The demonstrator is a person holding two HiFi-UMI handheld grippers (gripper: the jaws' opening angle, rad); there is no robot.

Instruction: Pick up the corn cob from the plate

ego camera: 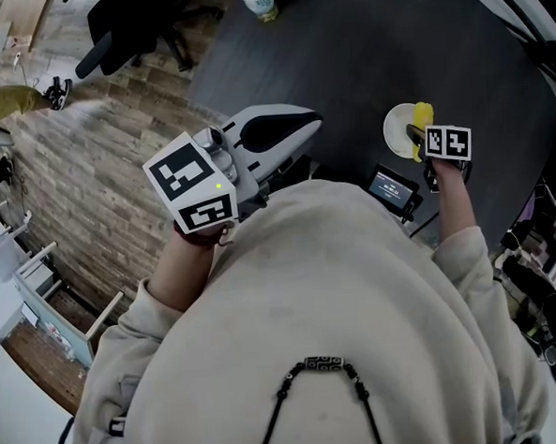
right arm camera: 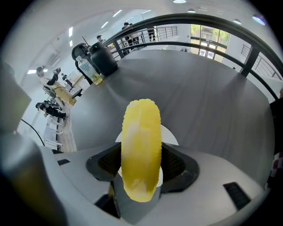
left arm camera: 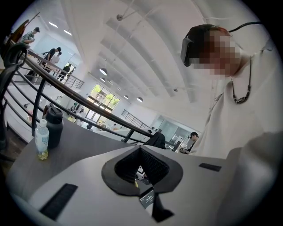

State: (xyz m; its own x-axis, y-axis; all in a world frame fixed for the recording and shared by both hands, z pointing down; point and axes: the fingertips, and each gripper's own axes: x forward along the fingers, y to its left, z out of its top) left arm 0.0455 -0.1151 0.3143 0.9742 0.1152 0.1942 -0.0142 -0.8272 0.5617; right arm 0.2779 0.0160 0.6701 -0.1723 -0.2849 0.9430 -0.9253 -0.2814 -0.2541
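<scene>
Corn cob [right arm camera: 140, 150] sits clamped crosswise between the pads of the right gripper [right arm camera: 141, 170], which grips it around the middle. The jaws stand wide because the cob fills the gap. The yellow end pokes out well past the tips. The gripper points steeply down at the dark table [ego camera: 342, 43]. Directly under the cob lies the white plate [right arm camera: 170, 134], a sliver of its rim showing on either side. From where I stand I cannot be sure how much air there is between cob and plate, though the cob looks to be borne by the pads, not the dish.

The left gripper [left arm camera: 141, 170] is held back near the person's chest, roughly level, with its jaws pressed together on nothing. It plays no part.

I would say the grasp is made and the lift is the step in hand. What comes next calls for a steady squeeze and a straight rise clear of the rim, since a smooth round cob could roll or slip. A bottle [right arm camera: 90, 70] and a dark flask [right arm camera: 102, 59] stand well apart at the far edge.
</scene>
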